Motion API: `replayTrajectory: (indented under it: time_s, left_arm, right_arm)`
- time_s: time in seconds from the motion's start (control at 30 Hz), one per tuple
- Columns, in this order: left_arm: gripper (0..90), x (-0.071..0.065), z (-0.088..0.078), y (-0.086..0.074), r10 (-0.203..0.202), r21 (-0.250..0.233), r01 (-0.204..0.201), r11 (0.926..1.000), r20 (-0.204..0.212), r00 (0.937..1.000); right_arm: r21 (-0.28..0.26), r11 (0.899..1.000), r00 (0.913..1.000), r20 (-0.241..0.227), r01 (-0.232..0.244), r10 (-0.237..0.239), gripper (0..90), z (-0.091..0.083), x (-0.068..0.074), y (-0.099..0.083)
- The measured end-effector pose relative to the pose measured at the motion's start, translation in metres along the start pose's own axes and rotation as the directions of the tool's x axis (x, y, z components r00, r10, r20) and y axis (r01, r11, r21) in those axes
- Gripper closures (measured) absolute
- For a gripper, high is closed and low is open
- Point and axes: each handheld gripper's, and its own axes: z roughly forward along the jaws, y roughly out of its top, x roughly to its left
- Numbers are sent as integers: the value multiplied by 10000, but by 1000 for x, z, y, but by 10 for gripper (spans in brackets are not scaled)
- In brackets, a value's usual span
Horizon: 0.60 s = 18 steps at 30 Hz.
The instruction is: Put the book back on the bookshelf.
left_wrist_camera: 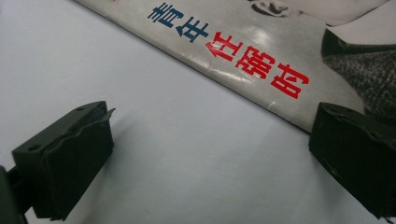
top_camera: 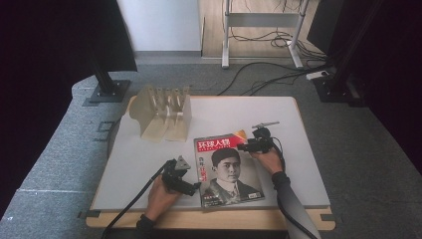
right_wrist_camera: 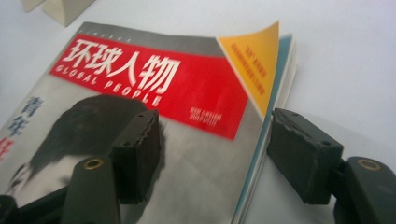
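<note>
A magazine [top_camera: 226, 169] with a red title band and a portrait on its cover lies flat on the white table [top_camera: 144, 159], near the front. My left gripper [top_camera: 193, 187] rests on the table at the magazine's left edge. In the left gripper view its jaws [left_wrist_camera: 210, 149] stand wide apart over bare table, with the magazine's spine edge [left_wrist_camera: 261, 60] just beyond them. My right gripper [top_camera: 244, 147] is at the magazine's upper right corner. Its jaws [right_wrist_camera: 215, 144] straddle the page edge, one over the cover [right_wrist_camera: 154, 93] and one beside the pages, where the corner curls up; they grip nothing.
A beige slotted rack [top_camera: 161, 112] lies at the table's back left, its corner also at the top left of the right gripper view [right_wrist_camera: 60, 7]. Behind the table are black stand bases, a white desk frame [top_camera: 261, 30] and floor cables. Bare table lies right of the magazine.
</note>
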Motion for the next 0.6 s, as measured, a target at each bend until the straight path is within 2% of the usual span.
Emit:
replayTrajectory:
  time_s: [0.07,0.27,0.43,0.53,0.6]
  left_arm:
    - [0,0,0,0,4,3,-4,10000,-1,10000]
    - [0,0,0,0,2,5,-2,10000,0,10000]
    - [0,0,0,0,32,25,-32,10000,-8,10000]
    - [0,0,0,0,30,25,-30,10000,-2,10000]
    - [0,0,0,0,35,27,-35,10000,-3,10000]
  right_arm:
    - [72,9999,9997,-214,-93,94,342,-4,1,-4]
    - [157,9999,9976,-684,47,-36,378,-13,8,-11]
    - [296,9978,9970,-520,595,-579,418,-15,15,-4]
    - [533,9940,9952,-266,951,-938,441,-5,16,5]
    - [541,9938,9950,-284,975,-961,460,2,15,11]
